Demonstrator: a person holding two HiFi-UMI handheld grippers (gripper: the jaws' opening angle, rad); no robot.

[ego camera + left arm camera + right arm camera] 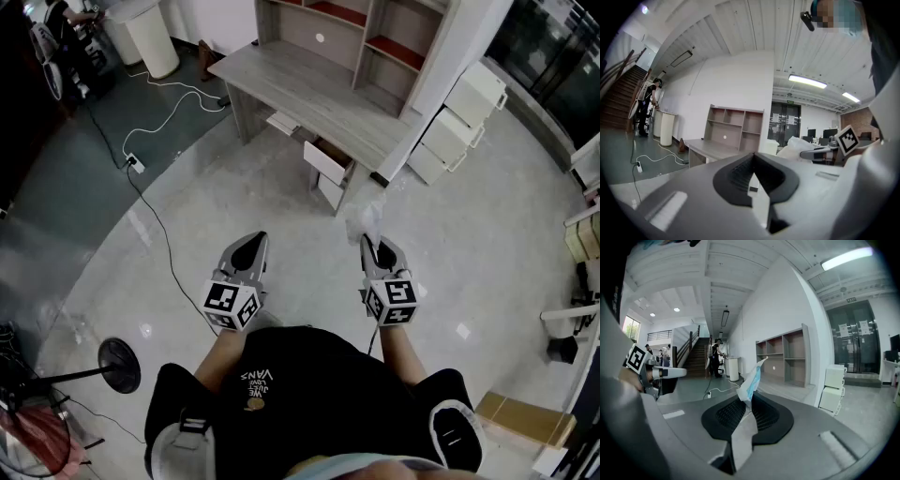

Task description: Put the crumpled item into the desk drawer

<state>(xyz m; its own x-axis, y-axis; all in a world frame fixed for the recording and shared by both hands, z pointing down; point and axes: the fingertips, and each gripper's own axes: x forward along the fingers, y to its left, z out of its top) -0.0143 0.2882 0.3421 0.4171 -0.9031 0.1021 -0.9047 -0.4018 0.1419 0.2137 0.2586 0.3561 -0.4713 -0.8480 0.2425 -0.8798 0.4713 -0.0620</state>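
Pale glossy floor (234,234), open office.

Head view: the bench (309,89) carries a shelf unit (375,28). Its drawer (324,161) looks pulled out under the front edge, near the right corner. The right gripper (371,246) is clenched on the crumpled item (367,216), which hangs over the floor, well short of the drawer. The left gripper (253,240) is clenched and empty.

Left gripper view: jaws together with nothing between them. The item shows as a puffy white wad at the right gripper's tip.

Right gripper view: the pads pinch a thin white sheet with a blue face, creased, and a flap stands up past the jaws. Likely near weightless, soft and springy, not fragile. A thin flap may slip, so the bunched middle is the safer hold.
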